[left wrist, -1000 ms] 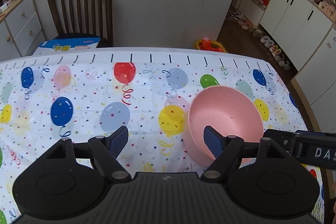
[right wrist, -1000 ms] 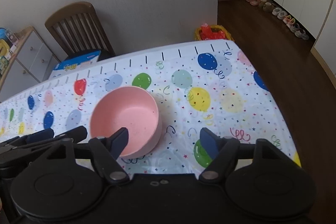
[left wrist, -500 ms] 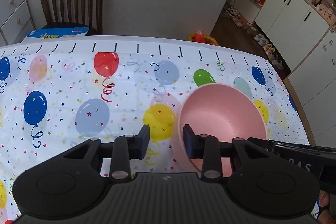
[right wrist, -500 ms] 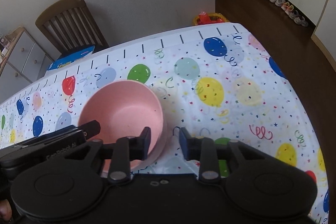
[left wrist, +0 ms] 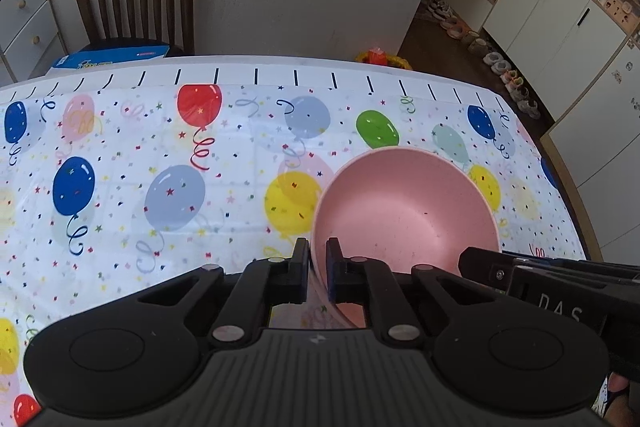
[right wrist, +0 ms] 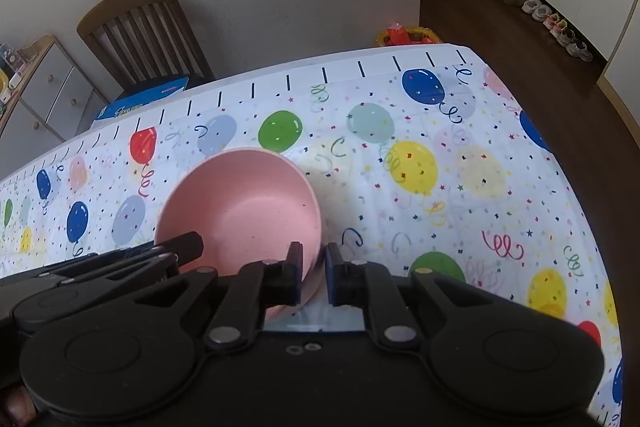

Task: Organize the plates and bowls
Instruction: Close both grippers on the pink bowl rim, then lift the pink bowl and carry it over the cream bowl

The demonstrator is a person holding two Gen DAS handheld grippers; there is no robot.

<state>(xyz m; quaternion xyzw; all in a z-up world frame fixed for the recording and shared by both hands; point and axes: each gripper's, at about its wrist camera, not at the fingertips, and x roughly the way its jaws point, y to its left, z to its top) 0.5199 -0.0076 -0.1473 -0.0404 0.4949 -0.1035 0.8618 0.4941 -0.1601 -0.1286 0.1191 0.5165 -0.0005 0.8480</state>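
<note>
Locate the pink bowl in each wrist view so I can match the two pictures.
Left wrist view: the pink bowl sits lower right of centre, its near-left rim pinched by the left gripper.
Right wrist view: the pink bowl sits left of centre, its near-right rim pinched by the right gripper.
Shared landmark: the green balloon printed just beyond the bowl's far rim.

The bowl [left wrist: 404,211] is plain pastel pink inside and out, with a few tiny dark specks. The desk [left wrist: 120,219] wears a white cloth with balloons in red, blue, green, yellow, pale pink and grey-blue, plus confetti dots and squiggly ribbons; black tick marks run along its far edge. Both grippers are black, fingers [right wrist: 329,267] padded dark blue.
</note>
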